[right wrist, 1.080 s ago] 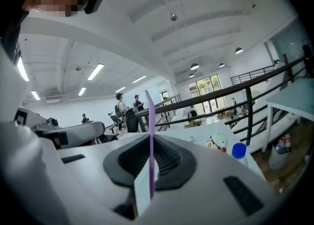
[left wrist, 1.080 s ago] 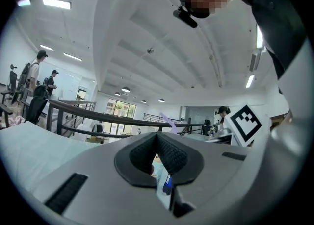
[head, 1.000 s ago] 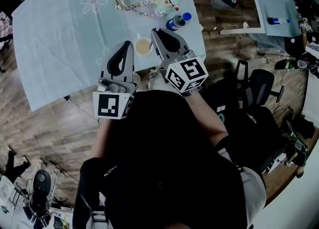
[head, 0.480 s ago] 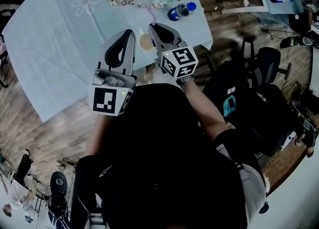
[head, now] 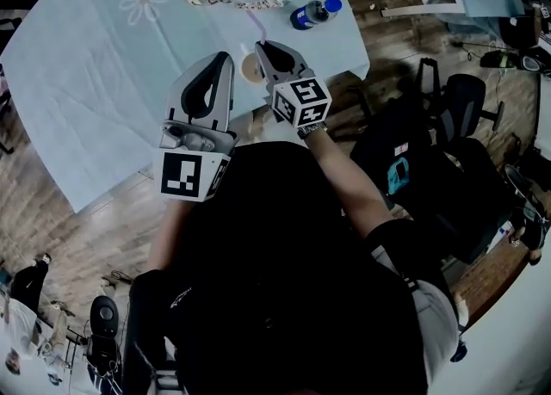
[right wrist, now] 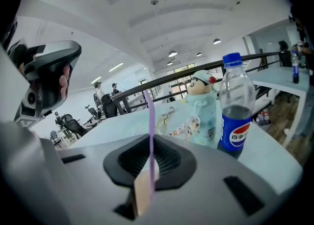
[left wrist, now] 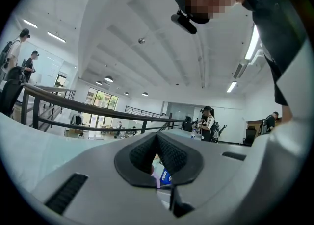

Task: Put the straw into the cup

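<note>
A thin purple straw [right wrist: 150, 116] stands upright between the pads of my right gripper [right wrist: 151, 143], which is shut on it. In the head view the straw [head: 255, 25] sticks out beyond the right gripper [head: 261, 45], slanting away over the table. The small cup [head: 248, 66] of tan liquid sits near the table's front edge, partly hidden under the right jaws. Through the jaw gap the cup [right wrist: 142, 192] shows just below the straw. My left gripper [head: 222, 58] hovers just left of the cup, jaws shut and empty [left wrist: 157, 143].
A blue-capped Pepsi bottle [right wrist: 236, 106] and a pale cartoon-figure bottle [right wrist: 202, 111] with a lanyard stand beyond the cup, right of the straw. The light blue tablecloth [head: 103, 83] spreads far to the left. Office chairs [head: 456, 109] stand on the wood floor at right.
My right gripper has sunk toward the cup with the straw held upright and now covers part of it. The left gripper has stayed close beside the cup.
</note>
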The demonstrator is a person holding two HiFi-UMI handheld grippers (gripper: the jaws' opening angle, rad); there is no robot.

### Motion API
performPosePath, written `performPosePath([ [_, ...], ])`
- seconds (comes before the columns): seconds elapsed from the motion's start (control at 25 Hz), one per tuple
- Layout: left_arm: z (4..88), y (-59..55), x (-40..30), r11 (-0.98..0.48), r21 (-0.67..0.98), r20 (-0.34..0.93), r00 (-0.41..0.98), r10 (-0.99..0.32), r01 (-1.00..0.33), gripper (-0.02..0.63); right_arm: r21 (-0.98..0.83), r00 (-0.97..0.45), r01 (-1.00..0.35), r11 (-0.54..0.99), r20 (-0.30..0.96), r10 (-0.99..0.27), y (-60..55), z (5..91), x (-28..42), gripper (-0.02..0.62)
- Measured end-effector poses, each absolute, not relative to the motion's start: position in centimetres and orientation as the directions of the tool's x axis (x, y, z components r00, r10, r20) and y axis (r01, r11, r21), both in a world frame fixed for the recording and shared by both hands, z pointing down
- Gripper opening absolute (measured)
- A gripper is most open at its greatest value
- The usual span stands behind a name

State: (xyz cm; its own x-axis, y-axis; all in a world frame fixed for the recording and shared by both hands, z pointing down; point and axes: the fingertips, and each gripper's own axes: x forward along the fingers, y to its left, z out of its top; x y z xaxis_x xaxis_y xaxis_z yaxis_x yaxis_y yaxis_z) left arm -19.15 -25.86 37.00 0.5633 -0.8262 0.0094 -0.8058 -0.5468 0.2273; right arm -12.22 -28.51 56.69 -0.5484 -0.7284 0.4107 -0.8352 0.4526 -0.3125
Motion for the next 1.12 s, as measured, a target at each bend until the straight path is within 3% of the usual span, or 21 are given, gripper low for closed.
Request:
performPosePath([
  [1.12, 37.0, -25.4, -19.5, -0.528, 0.222, 0.008, 0.542, -0.840, -0.820, 0.008, -0.224, -0.479, -0.874, 0.432, 0.551, -0.683, -28.2, 60.5, -12.5, 0.029],
])
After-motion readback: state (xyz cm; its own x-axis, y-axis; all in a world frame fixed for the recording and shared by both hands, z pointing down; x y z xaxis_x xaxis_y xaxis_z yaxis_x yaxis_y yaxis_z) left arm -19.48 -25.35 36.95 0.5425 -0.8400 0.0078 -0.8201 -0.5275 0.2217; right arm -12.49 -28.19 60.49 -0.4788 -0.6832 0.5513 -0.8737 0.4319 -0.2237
